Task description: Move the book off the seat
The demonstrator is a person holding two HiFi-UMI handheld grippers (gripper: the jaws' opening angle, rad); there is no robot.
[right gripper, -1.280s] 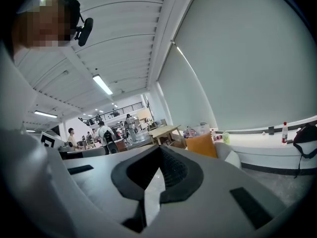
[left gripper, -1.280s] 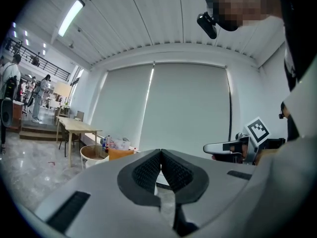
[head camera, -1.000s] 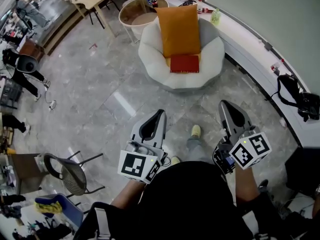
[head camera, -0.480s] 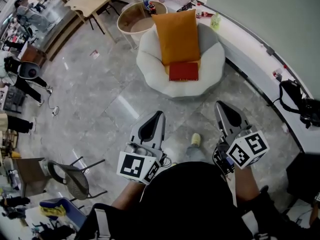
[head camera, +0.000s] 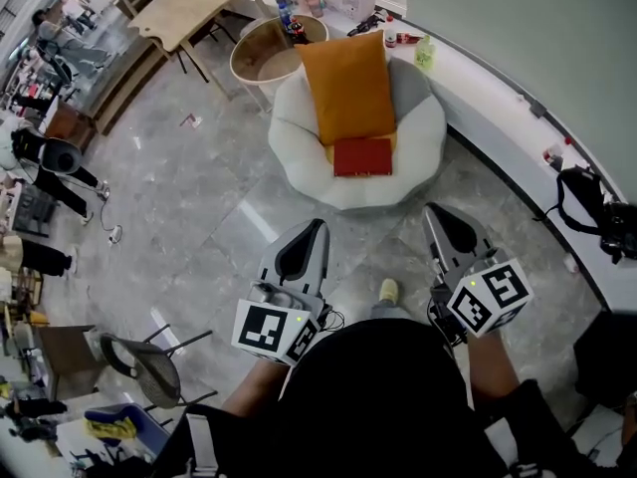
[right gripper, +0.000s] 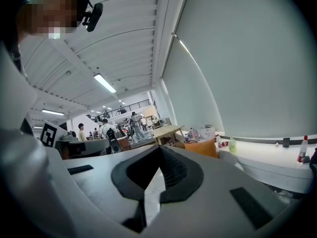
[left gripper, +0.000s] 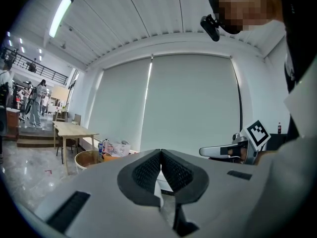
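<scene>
A red book lies flat on the seat of a white round armchair, at the foot of an orange cushion that leans on the backrest. Both grippers are held near the person's body, well short of the chair. My left gripper is shut and empty, tips pointing toward the chair. My right gripper is shut and empty too. In the left gripper view the jaws meet at the tips; the right gripper view shows the same, with the orange cushion just past them.
A round wooden side table with bottles stands behind the chair, beside a long wooden table. A white curved counter runs along the right wall, a black bag on it. A metal chair stands at the lower left. People stand at far left.
The armchair and book sit slightly lower and nearer in the head view, as the person steps toward them. Both grippers stay shut and keep their pose.
</scene>
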